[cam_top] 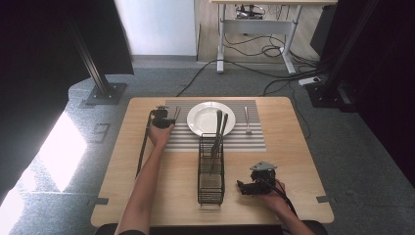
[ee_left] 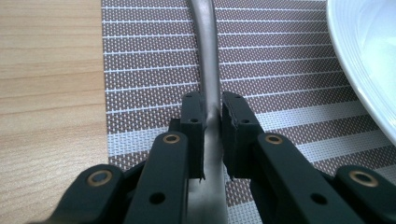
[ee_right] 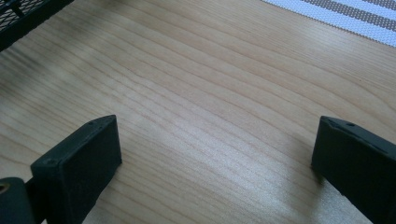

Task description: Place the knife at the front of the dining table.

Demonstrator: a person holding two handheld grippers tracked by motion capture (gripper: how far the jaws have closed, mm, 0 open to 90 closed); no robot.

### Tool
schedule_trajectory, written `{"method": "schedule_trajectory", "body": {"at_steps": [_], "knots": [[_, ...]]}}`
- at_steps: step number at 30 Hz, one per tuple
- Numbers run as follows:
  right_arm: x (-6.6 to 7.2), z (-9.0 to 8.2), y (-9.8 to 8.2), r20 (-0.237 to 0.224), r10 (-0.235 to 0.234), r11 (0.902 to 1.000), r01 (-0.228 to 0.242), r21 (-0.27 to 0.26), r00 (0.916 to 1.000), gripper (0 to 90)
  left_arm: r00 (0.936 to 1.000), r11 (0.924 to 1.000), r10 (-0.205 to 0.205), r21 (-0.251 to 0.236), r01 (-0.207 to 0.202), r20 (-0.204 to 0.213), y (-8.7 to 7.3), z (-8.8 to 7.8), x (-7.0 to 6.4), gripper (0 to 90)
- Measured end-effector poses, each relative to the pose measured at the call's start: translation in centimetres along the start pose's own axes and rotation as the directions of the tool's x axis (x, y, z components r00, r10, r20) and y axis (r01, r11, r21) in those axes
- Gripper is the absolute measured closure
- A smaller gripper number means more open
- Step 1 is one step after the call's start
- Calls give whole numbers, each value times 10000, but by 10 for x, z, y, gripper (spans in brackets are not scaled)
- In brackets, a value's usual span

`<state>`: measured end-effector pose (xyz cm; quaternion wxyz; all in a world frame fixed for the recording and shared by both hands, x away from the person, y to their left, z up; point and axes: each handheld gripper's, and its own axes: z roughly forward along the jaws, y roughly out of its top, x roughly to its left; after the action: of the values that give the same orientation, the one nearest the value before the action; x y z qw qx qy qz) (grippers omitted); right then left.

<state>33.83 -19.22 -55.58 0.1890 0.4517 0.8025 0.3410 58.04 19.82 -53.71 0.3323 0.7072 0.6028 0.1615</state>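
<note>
Two grippers at a half-laid place setting. Left gripper closed tight on the handle of a metal cutlery piece, probably a fork, low over the striped placemat just left of the white plate; pads pinching the narrow handle from both sides. Right gripper parked on the bare wooden table, right of the wire cutlery caddy; jaws spread wide, nothing between them.

For a clean placement: hold the handle square to the mat's stripes and flat on the weave, part the jaws only enough to clear the metal, then draw straight back along the handle to avoid dragging it askew.

Margins: plate rim near on one side, so no sideways sweep that way; mat edge and open wood on the other; free table toward the person for the retreat. Caddy with two utensils leaning toward the plate, well apart from the working hand; one more utensil just beyond the plate's right side.
</note>
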Motion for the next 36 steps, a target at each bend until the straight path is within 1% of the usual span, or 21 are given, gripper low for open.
{"method": "schedule_trajectory", "body": {"at_steps": [2, 4, 5, 7, 8, 11, 13, 14, 15, 17, 19, 23, 25, 27, 30, 34, 36], "knots": [[0, 0, 0, 0, -2, 10000, 2, -5, 10000, 12, 9999, 10000, 97, -20, -97, 31, -1, -1, -1, 762], [0, 0, 0, 1, -6, 10000, 6, -5, 10000, 12, 9995, 9995, 297, -108, -298, -85, -2, -5, -4, 697], [0, 0, 0, 3, -6, 10000, 6, -6, 10000, 12, 9994, 9992, 335, -193, -337, -96, -3, -7, -5, 665], [0, 0, 0, 3, -6, 10000, 6, -4, 10000, 12, 9988, 9982, 495, -336, -497, -40, -8, -13, -7, 605], [0, 0, 0, 1, -6, 10000, 6, -4, 10000, 12, 9979, 9975, 642, -290, -642, -17, -12, -16, -9, 590], [0, 0, 0, -1, -11, 10000, 11, -5, 10000, 12, 9968, 9963, 792, -348, -788, 114, -21, -24, -11, 546], [0, 0, 0, -1, -12, 10000, 12, -2, 10000, 12, 9943, 9943, 1058, -142, -1056, 122, -27, -30, -12, 524], [0, 0, 0, -1, -14, 10000, 14, -1, 10000, 12, 9940, 9940, 1092, -114, -1091, 109, -30, -32, -12, 517], [0, 0, 0, -1, -12, 10000, 12, -1, 10000, 12, 9928, 9929, 1192, 15, -1192, 96, -33, -35, -12, 509], [1, 0, 0, 2, -12, 10000, 12, -2, 10000, 12, 9913, 9912, 1316, 119, -1317, 75, -39, -41, -12, 505], [0, 0, 0, -2, -9, 10000, 9, 2, 10000, 12, 9922, 9923, 1229, 158, -1232, 214, -44, -46, -11, 505], [0, 0, 0, 0, -16, 10000, 16, 8, 10000, 12, 9925, 9918, 1209, 394, -1216, 190, -54, -52, -8, 506], [1, 0, 0, 8, -6, 10000, 6, 6, 10000, 13, 9925, 9920, 1205, 360, -1211, 199, -60, -57, -7, 511], [1, -1, 0, 8, -7, 10000, 7, 9, 10000, 13, 9916, 9908, 1280, 414, -1287, 199, -63, -60, -8, 515], [1, -1, 0, 3, 17, 10000, -17, 17, 10000, 12, 9922, 9917, 1219, 373, -1228, 266, -66, -63, -8, 531], [1, -1, 0, 6, 12, 10000, -12, 13, 10000, 13, 9921, 9924, 1173, 327, -1188, 449, -67, -62, -12, 564], [1, -1, -1, 6, 13, 10000, -13, 13, 10000, 13, 9906, 9914, 1240, 357, -1261, 575, -68, -62, -15, 582]]}}
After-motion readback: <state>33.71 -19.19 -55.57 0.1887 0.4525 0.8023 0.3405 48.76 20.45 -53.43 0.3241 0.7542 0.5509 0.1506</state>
